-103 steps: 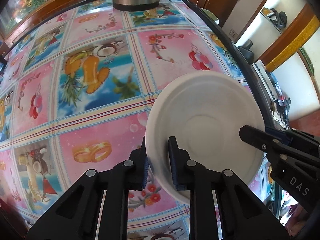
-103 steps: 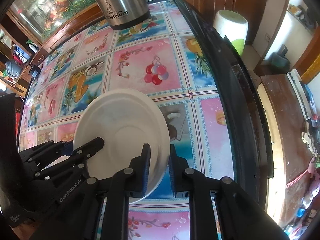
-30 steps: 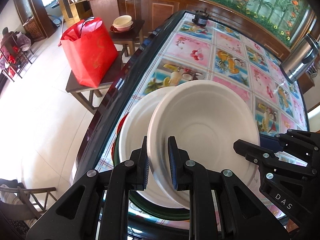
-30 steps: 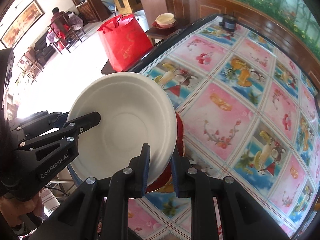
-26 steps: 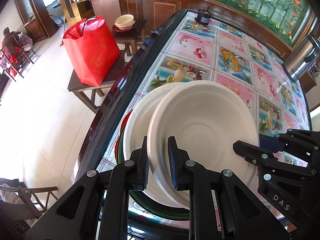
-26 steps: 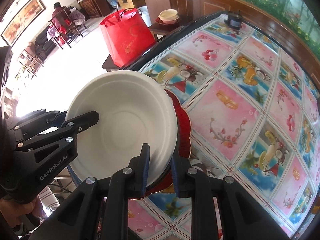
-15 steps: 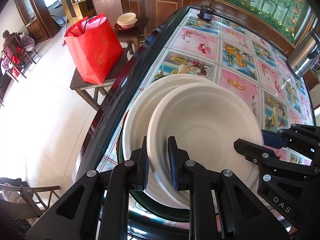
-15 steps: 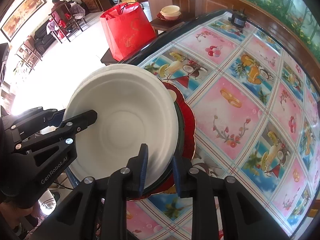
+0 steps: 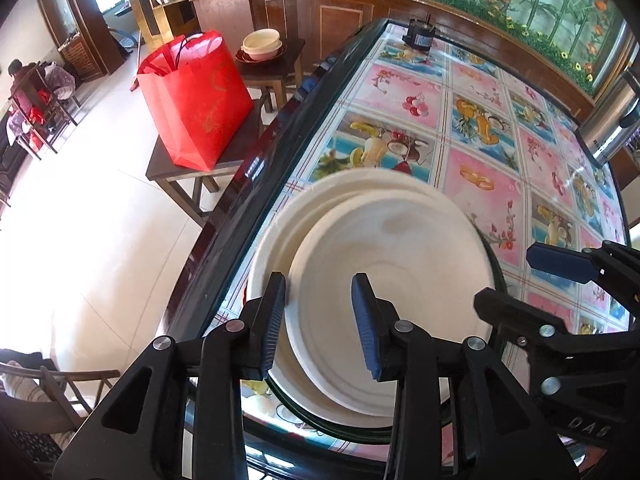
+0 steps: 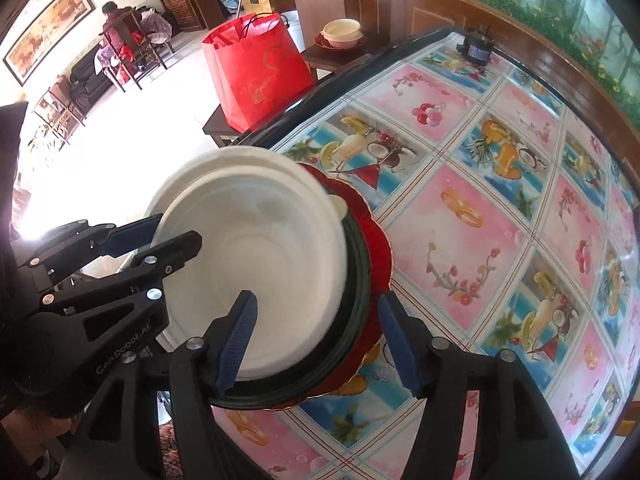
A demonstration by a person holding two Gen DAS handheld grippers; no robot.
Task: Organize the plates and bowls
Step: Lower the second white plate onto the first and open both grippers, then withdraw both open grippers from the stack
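Note:
A white bowl [image 9: 396, 280] [image 10: 256, 264] lies in a second white bowl [image 9: 280, 224] [image 10: 224, 160], on top of a dark green plate [image 10: 356, 280] and a red plate [image 10: 380, 248]. The stack sits at the table's near edge. My left gripper [image 9: 320, 320] is open, its fingers either side of the top bowl's near rim. My right gripper [image 10: 318, 336] is open, its fingers astride the rims of the bowl and plates. Each gripper also shows in the other's view, the right one [image 9: 532, 276] and the left one [image 10: 160, 236].
The table [image 9: 480, 128] has a fruit-patterned cloth and a black rim [image 9: 256, 168]. A steel kettle [image 9: 612, 120] stands at the far right. A small black device [image 9: 420, 36] is at the far end. A red bag [image 9: 196, 100] and bowls [image 9: 262, 44] sit on low stools.
Both grippers have opened and let go of the white bowl, which now rests in the bowl below it on the plate stack.

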